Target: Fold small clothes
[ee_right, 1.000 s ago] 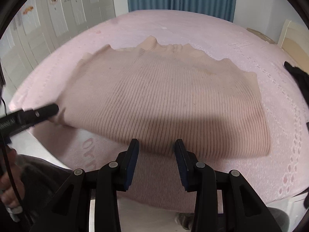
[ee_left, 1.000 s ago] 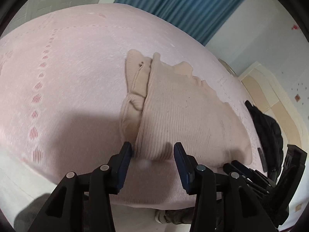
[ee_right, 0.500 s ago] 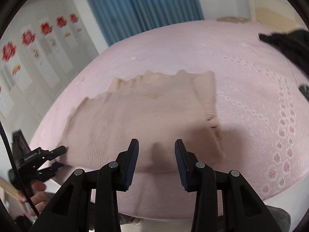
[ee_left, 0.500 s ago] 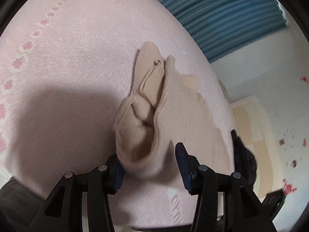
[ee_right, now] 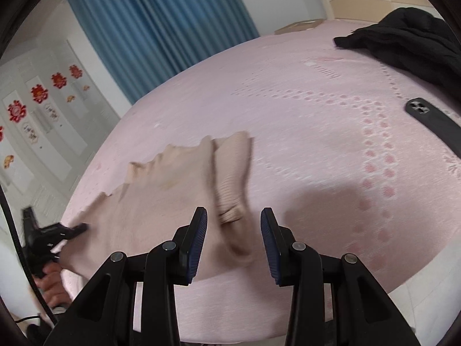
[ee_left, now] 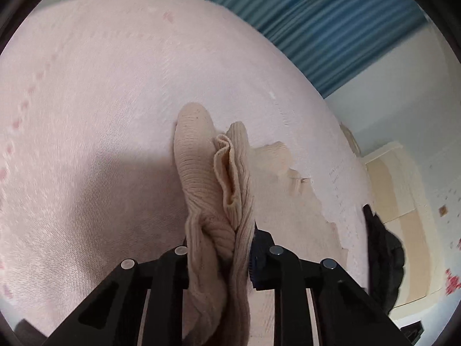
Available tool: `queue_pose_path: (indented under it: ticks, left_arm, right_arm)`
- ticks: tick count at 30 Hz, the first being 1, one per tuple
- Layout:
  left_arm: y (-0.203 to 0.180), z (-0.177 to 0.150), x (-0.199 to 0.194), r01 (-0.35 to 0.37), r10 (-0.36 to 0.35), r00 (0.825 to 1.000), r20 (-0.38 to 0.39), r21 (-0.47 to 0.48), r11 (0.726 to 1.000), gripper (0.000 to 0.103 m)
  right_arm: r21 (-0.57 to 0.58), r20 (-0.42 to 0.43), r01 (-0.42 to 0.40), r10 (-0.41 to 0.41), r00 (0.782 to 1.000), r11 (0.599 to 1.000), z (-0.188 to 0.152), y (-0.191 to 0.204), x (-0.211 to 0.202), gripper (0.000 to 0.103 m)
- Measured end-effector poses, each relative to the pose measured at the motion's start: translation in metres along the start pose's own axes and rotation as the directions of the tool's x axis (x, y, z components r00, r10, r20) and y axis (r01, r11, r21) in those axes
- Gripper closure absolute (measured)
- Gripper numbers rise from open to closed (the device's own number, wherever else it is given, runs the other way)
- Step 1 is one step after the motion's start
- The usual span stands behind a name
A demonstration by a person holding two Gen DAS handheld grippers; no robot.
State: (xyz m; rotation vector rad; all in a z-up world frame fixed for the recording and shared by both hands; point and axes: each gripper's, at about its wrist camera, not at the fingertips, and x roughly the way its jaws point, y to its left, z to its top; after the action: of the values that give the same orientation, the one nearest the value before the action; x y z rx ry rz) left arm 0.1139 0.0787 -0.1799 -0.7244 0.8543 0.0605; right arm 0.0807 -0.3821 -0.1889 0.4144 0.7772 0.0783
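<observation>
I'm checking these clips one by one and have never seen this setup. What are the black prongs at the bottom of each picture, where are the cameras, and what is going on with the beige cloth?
The prongs are two-finger grippers a person holds, one per hand; each carries a wide-angle camera looking along its fingers. In the left view, the left gripper is shut on a bunched edge of the beige ribbed sweater, which lies on a pink bed. In the right view, the right gripper is open, a folded-over part of the sweater between its fingers, not pinched. A black garment and a black phone case lie further off on the bed.
</observation>
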Motion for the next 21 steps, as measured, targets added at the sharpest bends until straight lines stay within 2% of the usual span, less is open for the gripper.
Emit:
queue_pose_path:
  ticks: [3, 7, 12, 14, 17, 19, 21]
  left_arm:
    - [-0.040, -0.001, -0.011, -0.077, 0.075, 0.997, 0.024, 0.060, 0.995, 0.084]
    - [-0.104, -0.008, -0.022, -0.156, 0.150, 0.987, 0.060, 0.126, 0.980, 0.084]
    - [-0.192, -0.034, -0.012, -0.263, 0.248, 0.965, 0.088, 0.247, 0.933, 0.084]
    - [-0.219, -0.051, 0.003, -0.273, 0.261, 0.962, 0.081, 0.288, 0.918, 0.084]
    - [-0.249, -0.086, 0.034, -0.259, 0.262, 0.964, 0.041, 0.351, 0.900, 0.084]
    - [-0.258, -0.114, 0.063, -0.238, 0.269, 0.963, -0.028, 0.387, 0.891, 0.083]
    - [-0.254, -0.130, 0.089, -0.208, 0.276, 0.953, -0.122, 0.399, 0.893, 0.081]
  right_arm:
    - [0.046, 0.004, -0.002, 0.002, 1.000, 0.999, 0.005, -0.017, -0.002, 0.065]
    - [0.173, 0.014, -0.107, 0.106, 0.994, 0.979, 0.009, -0.045, -0.007, 0.065]
    - [0.269, 0.051, -0.133, 0.124, 0.991, 0.954, 0.009, -0.067, -0.013, 0.065]
    - [0.317, 0.069, -0.139, 0.123, 0.990, 0.938, 0.008, -0.080, -0.017, 0.065]
    - [0.390, 0.084, -0.158, 0.135, 0.987, 0.907, 0.005, -0.099, -0.018, 0.065]
    - [0.427, 0.089, -0.169, 0.145, 0.985, 0.888, 0.004, -0.108, -0.017, 0.065]
    - [0.450, 0.090, -0.172, 0.147, 0.985, 0.876, 0.002, -0.115, -0.017, 0.065]
